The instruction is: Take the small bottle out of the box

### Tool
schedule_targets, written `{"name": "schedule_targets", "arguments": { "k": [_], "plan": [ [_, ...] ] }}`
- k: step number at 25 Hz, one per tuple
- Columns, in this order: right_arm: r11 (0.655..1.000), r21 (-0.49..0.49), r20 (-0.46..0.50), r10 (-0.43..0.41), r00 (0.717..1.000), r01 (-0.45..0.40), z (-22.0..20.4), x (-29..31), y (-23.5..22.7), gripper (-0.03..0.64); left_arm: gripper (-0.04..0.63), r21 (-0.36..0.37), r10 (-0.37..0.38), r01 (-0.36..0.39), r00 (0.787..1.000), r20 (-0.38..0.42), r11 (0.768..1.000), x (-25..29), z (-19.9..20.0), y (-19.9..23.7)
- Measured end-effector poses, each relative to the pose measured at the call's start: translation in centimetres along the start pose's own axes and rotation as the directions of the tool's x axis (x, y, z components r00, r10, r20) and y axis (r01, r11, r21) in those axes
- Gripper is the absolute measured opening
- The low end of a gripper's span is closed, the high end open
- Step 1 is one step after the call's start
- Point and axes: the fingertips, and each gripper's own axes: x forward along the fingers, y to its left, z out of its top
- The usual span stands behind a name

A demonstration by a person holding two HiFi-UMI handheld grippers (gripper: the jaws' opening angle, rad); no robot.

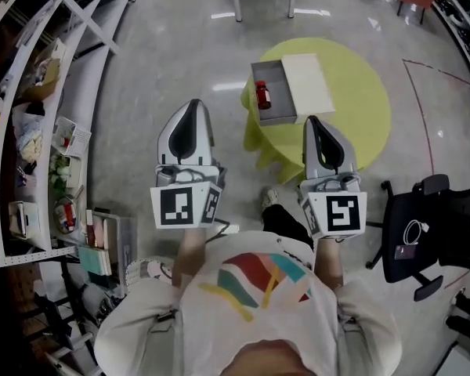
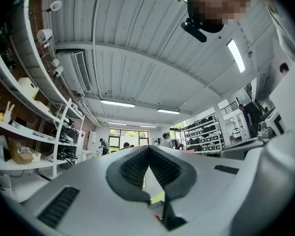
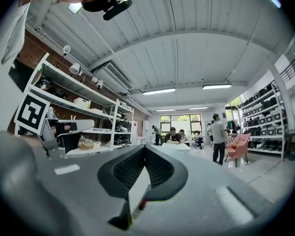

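Observation:
An open grey box (image 1: 270, 92) stands on a round yellow-green table (image 1: 360, 100), and its white lid (image 1: 307, 83) lies beside it on the right. A small red bottle (image 1: 262, 95) lies inside the box. I hold both grippers up in front of my chest, short of the table. My left gripper (image 1: 193, 104) (image 2: 148, 147) is shut and empty, left of the box. My right gripper (image 1: 314, 121) (image 3: 145, 146) is also shut and empty, near the table's front edge. Below the right jaws the white box (image 3: 137, 191) shows through the gap.
Shelving (image 1: 31, 131) loaded with goods curves along the left. A low rack with books (image 1: 102, 241) stands by my left side. A black office chair (image 1: 423, 233) is at the right. Several people (image 3: 217, 132) and a pink chair (image 3: 237, 147) are far across the room.

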Motion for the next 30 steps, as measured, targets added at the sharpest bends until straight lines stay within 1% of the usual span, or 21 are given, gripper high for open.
{"name": "schedule_targets", "arguments": {
  "k": [3,5,9,12,16,19,23,27,30],
  "plan": [
    [0.999,0.008,-0.039,0.033,0.999,-0.033,-0.4,2.7,-2.5,0.003,0.015,0.018,0.026,-0.026,1.000,-0.004,0.999,3.3,-0.1,-0.5],
    [0.998,0.008,-0.058,0.057,0.997,-0.057,-0.5,4.2,-3.4,0.003,0.015,0.015,0.040,-0.040,0.999,-0.004,0.999,4.6,0.0,-0.7],
    [0.995,-0.008,-0.079,0.102,0.992,-0.103,-0.7,6.2,-3.7,0.005,0.015,-0.001,0.072,-0.072,0.997,-0.021,0.997,6.3,-0.7,-0.3],
    [0.992,0.001,-0.088,0.127,0.988,-0.128,-0.8,7.3,-3.7,0.005,0.015,-0.014,0.084,-0.085,0.996,-0.028,0.996,7.4,-1.1,0.3],
    [0.995,0.011,-0.087,0.102,0.991,-0.101,-0.7,9.2,-4.0,0.005,0.015,-0.003,0.069,-0.069,0.998,-0.005,0.998,9.2,-1.1,1.3],
    [0.996,0.034,-0.072,0.084,0.994,-0.082,-0.6,10.4,-4.4,0.005,0.015,0.030,0.049,-0.050,0.999,0.014,0.998,10.7,-1.0,1.6],
    [0.996,0.043,-0.050,0.075,0.996,-0.073,-0.3,11.6,-4.4,0.005,0.015,0.046,0.025,-0.025,1.000,0.017,0.999,12.5,-1.5,2.1],
    [0.993,0.073,-0.055,0.094,0.994,-0.090,-0.8,13.0,-4.5,0.005,0.015,0.067,0.005,-0.005,1.000,0.013,0.998,13.9,-2.0,2.4],
    [0.989,0.118,-0.063,0.100,0.993,-0.092,-1.3,14.1,-4.5,0.005,0.015,0.081,-0.011,0.011,1.000,0.006,0.997,14.6,-2.4,2.6]
  ]
}}
